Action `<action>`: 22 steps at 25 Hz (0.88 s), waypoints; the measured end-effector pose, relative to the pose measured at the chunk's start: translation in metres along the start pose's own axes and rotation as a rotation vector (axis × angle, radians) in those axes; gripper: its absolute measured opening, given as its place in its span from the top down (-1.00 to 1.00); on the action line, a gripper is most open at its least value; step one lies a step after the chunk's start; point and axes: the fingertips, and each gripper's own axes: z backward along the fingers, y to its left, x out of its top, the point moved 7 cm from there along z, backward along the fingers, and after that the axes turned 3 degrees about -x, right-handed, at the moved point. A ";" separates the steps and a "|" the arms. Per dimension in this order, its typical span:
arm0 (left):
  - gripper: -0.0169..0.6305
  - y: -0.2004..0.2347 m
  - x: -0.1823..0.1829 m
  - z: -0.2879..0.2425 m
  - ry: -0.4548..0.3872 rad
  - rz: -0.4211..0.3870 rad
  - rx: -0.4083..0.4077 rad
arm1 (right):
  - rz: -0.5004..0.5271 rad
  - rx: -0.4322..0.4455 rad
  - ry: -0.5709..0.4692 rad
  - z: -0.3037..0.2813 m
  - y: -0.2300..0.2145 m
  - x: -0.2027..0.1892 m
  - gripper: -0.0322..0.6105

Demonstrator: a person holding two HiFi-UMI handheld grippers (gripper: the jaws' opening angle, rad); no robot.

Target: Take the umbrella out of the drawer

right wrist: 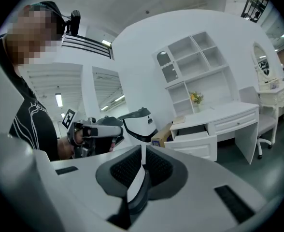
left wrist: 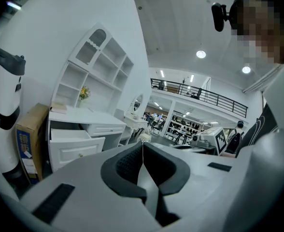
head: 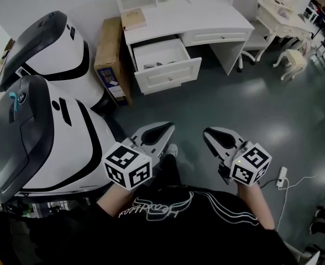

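Observation:
A white desk [head: 206, 12] stands at the far side of the grey floor, and its left drawer [head: 165, 57] is pulled out. A small dark thing [head: 151, 65] lies inside the drawer, too small to tell whether it is the umbrella. In the head view both grippers are held close to my body, well short of the desk. My left gripper [head: 171, 127] is shut and empty, pointing toward the drawer [left wrist: 77, 141] in the left gripper view, jaw tips [left wrist: 143, 144] touching. My right gripper [head: 206, 132] is shut and empty too [right wrist: 143, 146], with the drawer [right wrist: 195, 141] ahead at its right.
Two large white and dark grey machines [head: 46, 142] fill the left side. A cardboard box [head: 111, 65] leans beside the desk. A white chair [head: 251, 15], a dressing table [head: 284, 15] and a stool [head: 295, 57] stand at the right. A power strip [head: 282, 175] lies on the floor.

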 end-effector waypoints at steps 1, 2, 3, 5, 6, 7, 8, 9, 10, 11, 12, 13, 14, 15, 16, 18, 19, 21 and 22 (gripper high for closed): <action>0.88 0.019 0.009 -0.010 0.001 0.010 0.001 | -0.004 0.002 0.007 -0.017 -0.012 0.009 0.73; 0.88 0.039 0.018 -0.019 0.002 0.020 0.003 | -0.008 0.005 0.017 -0.035 -0.025 0.018 0.73; 0.88 0.059 0.028 -0.028 0.004 0.026 0.005 | -0.009 0.010 0.028 -0.055 -0.037 0.027 0.73; 0.88 0.101 0.048 -0.046 0.009 0.031 0.012 | -0.005 0.020 0.046 -0.095 -0.063 0.048 0.73; 0.88 0.122 0.058 -0.055 0.012 0.031 0.018 | -0.002 0.024 0.052 -0.116 -0.076 0.059 0.73; 0.88 0.144 0.067 -0.064 0.015 0.032 0.026 | 0.001 0.026 0.056 -0.136 -0.089 0.070 0.73; 0.88 0.165 0.076 -0.073 0.018 0.035 0.032 | 0.003 0.029 0.057 -0.156 -0.102 0.082 0.73; 0.88 0.186 0.084 -0.081 0.021 0.039 0.039 | 0.007 0.033 0.057 -0.175 -0.114 0.092 0.73; 0.88 0.206 0.091 -0.088 0.024 0.043 0.046 | 0.013 0.037 0.057 -0.193 -0.125 0.102 0.73; 0.88 0.225 0.097 -0.094 0.028 0.046 0.053 | 0.020 0.040 0.058 -0.210 -0.135 0.110 0.73; 0.88 0.242 0.102 -0.100 0.031 0.049 0.061 | 0.023 0.040 0.062 -0.226 -0.146 0.116 0.73; 0.88 0.257 0.107 -0.106 0.031 0.053 0.070 | 0.020 0.039 0.066 -0.242 -0.156 0.121 0.73; 0.88 0.271 0.111 -0.111 0.030 0.061 0.078 | 0.010 0.038 0.073 -0.257 -0.166 0.124 0.73; 0.88 0.283 0.114 -0.115 0.028 0.073 0.085 | -0.005 0.039 0.081 -0.271 -0.174 0.125 0.73; 0.88 0.292 0.116 -0.119 0.027 0.085 0.090 | -0.020 0.042 0.090 -0.283 -0.181 0.126 0.73; 0.88 0.307 0.117 -0.123 0.029 0.102 0.100 | -0.032 0.051 0.104 -0.301 -0.190 0.126 0.73; 0.88 0.315 0.118 -0.124 0.029 0.107 0.108 | -0.030 0.056 0.110 -0.309 -0.195 0.127 0.72; 0.88 0.330 0.119 -0.125 0.025 0.120 0.129 | -0.020 0.066 0.124 -0.324 -0.206 0.131 0.72; 0.88 0.336 0.119 -0.126 0.021 0.129 0.141 | -0.015 0.073 0.131 -0.331 -0.212 0.133 0.72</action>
